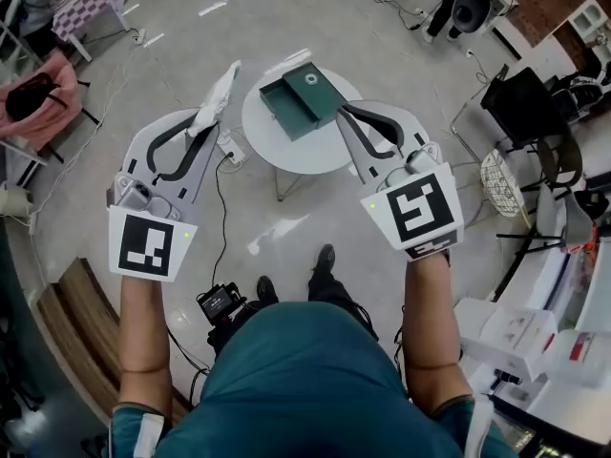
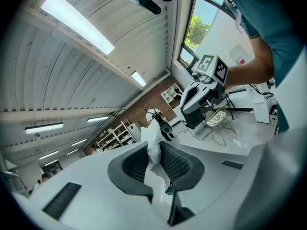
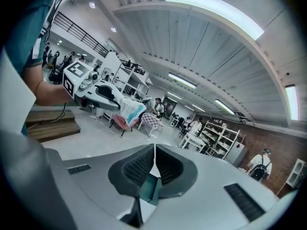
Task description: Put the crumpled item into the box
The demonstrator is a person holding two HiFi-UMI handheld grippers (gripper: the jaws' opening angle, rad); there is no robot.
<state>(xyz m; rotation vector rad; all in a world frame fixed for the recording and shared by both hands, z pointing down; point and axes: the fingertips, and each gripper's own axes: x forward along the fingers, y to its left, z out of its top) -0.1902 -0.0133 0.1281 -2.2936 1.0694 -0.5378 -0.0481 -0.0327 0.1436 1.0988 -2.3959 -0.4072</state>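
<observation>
By the round tabletop: left gripper, jaws clamped on crumpled white paper; right gripper, jaws closed, beside green box.

A small round white table stands on thin legs on the pale, glossy floor and carries an open green box, while a power strip and a black cable lie on the floor just beside it.

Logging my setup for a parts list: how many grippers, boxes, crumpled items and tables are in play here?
Grey two-jaw grippers: 2, the left gripper and the right gripper
Dark green open box: 1
White crumpled item: 1
Round white table: 1
Total: 5
</observation>
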